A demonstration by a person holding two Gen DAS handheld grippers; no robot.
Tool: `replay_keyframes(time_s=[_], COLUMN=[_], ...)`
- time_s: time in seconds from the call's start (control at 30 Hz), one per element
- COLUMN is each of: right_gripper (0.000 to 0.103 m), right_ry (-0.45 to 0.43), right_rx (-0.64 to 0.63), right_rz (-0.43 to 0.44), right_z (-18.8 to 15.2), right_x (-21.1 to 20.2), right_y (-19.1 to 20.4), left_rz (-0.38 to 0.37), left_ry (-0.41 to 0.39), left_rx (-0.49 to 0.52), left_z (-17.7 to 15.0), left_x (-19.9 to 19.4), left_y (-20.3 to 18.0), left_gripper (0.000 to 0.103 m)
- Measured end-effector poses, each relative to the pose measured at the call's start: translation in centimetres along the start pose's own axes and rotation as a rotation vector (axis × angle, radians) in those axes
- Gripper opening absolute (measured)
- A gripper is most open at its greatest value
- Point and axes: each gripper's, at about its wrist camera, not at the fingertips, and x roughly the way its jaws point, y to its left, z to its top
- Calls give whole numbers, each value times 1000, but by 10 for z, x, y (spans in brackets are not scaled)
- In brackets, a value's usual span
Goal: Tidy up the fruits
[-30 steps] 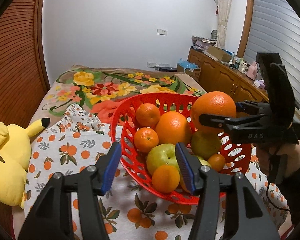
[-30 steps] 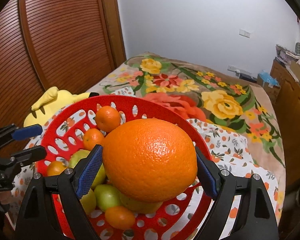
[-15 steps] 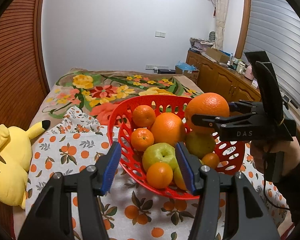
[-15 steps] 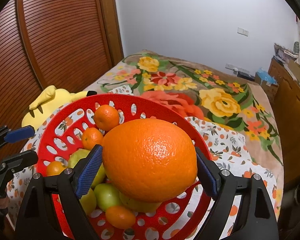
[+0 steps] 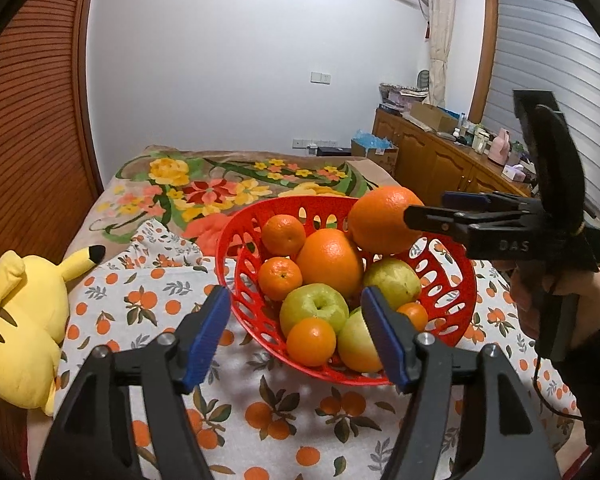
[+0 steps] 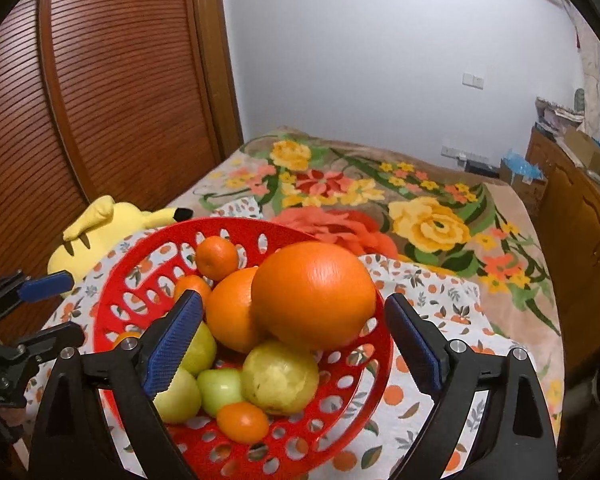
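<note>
Your bed, under its flowered blanket and an orange-print white cloth, carries everything here. On the cloth, centre frame in both views, sits the red perforated plastic basket, heaped with fruit. At the left edge lies a yellow plush toy.

Your right hand-held gripper has just been opening: a second ago its blue pads pressed the large round orange, and now they stand clear on both sides. The orange rests on top of the pile, against a second big orange and a yellow-green pear-like fruit.

Your left hand-held gripper has also just been opening; its jaws are wider than before and empty, hovering at the basket's near rim, in front of a green apple and a small mandarin.
</note>
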Motion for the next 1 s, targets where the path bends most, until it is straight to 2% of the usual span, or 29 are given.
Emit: replay_keyframes(time_s=[0.6, 1.0], right_gripper=[96, 97], right_ry=[-99, -144], right_rx=[72, 91], right_rz=[-35, -61], right_z=[-66, -85], right_x=[-63, -96], right_y=[17, 23], left_rz=[36, 48], left_ry=[-19, 2], left_rx=[36, 22], left_z=[-22, -40], left_x=[-36, -46], left_y=[-26, -42], left_gripper=[70, 71])
